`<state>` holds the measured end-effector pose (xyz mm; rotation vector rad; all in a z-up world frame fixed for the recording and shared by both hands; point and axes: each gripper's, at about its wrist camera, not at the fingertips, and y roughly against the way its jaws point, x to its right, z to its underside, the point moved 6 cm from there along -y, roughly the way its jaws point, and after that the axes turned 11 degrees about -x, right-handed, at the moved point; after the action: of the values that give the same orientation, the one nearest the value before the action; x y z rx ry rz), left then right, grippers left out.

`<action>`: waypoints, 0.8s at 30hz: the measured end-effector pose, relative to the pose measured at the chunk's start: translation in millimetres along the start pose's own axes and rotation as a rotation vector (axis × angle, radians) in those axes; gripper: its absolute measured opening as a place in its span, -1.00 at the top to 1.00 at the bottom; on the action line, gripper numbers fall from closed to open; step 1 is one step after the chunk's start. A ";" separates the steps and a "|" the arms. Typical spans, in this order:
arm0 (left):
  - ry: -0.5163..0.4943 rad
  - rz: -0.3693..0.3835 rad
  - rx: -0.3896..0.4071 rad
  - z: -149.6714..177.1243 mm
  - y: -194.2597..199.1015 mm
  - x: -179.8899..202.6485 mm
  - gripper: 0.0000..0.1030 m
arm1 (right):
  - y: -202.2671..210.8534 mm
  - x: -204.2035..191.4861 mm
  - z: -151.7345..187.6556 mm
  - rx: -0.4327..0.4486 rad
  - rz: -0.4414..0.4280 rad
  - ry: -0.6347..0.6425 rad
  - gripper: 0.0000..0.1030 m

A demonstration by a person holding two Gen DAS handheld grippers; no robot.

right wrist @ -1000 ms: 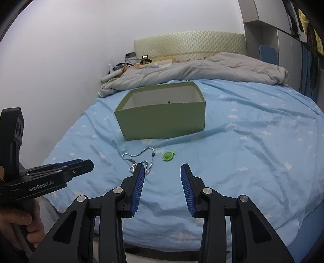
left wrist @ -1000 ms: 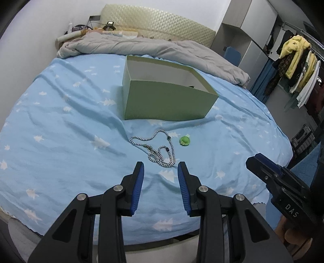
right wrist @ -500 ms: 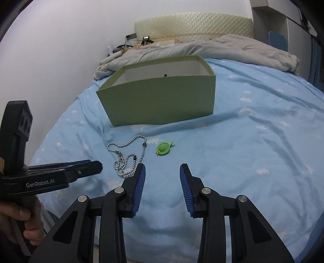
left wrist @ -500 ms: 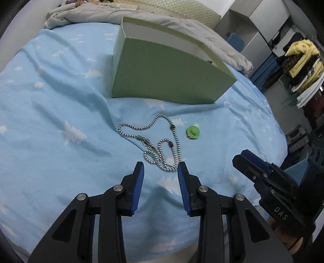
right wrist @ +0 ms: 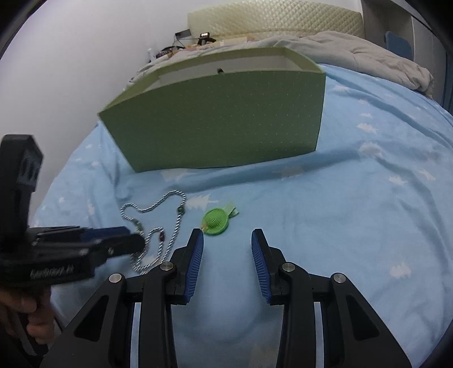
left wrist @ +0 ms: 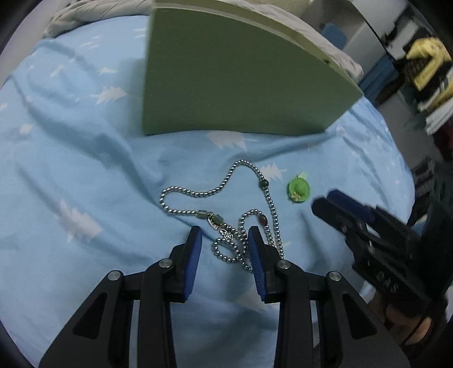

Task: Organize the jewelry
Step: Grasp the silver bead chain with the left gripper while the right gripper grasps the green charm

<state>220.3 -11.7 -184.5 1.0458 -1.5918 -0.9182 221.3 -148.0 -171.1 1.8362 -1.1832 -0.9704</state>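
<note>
A silver beaded necklace (left wrist: 226, 209) lies looped on the blue bedsheet (left wrist: 70, 175). My left gripper (left wrist: 225, 240) hangs over its near coil, jaws apart, the beads lying between the blue pads untouched. A small green hat-shaped clip (left wrist: 298, 188) rests right of the necklace. In the right wrist view the clip (right wrist: 216, 219) lies just beyond the left fingertip of my right gripper (right wrist: 228, 240), which stands open with nothing in it. The necklace (right wrist: 158, 226) shows there too, partly behind the left gripper (right wrist: 133, 243). An open green box (right wrist: 220, 119) stands behind both items.
A grey duvet (right wrist: 354, 53) is bunched at the head of the bed by a padded headboard (right wrist: 271, 19). Clothes hang on a rack (left wrist: 427, 65) to the right. A hand (right wrist: 25, 317) grips the left tool. The bed's near edge runs just below the grippers.
Both grippers came down and forward toward the bed. The left one now straddles the necklace's near coil; the right one has drawn close to the green clip. Jaw gaps look unchanged.
</note>
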 end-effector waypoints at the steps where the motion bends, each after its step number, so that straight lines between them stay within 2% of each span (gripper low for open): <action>1: -0.007 0.001 -0.002 -1.3 -0.6 1.2 0.35 | -3.5 0.3 -2.8 -0.003 -0.003 -0.001 0.35; 3: -0.012 0.000 -0.011 -2.2 -3.1 0.7 0.43 | -8.9 -0.6 -6.8 -0.009 -0.012 0.007 0.35; 7: -0.027 -0.011 -0.020 -2.8 -5.8 -2.2 0.48 | -18.9 -4.7 -12.7 -0.017 -0.013 0.035 0.35; 11: -0.027 -0.009 -0.020 -2.9 -6.9 -5.6 0.49 | -23.4 -4.8 -15.1 -0.020 -0.015 0.040 0.36; 15: -0.038 -0.040 -0.015 -4.3 -10.5 -1.0 0.51 | -23.9 -4.8 -15.8 -0.024 -0.010 0.043 0.45; 17: -0.043 -0.064 -0.012 -7.3 -13.6 2.9 0.56 | -23.1 -6.6 -15.0 -0.026 -0.001 0.054 0.46; 22: -0.069 -0.116 -0.002 -9.2 -15.6 7.8 0.86 | -18.9 -5.0 -15.9 -0.036 -0.010 0.037 0.49; 24: -0.076 -0.121 0.004 -9.3 -14.5 8.3 0.87 | -15.2 -3.8 -13.9 -0.037 -0.004 0.030 0.49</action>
<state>230.9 -25.1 -193.1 1.1319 -1.6071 -1.0476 238.2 -137.3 -177.4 1.8181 -1.1367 -0.9575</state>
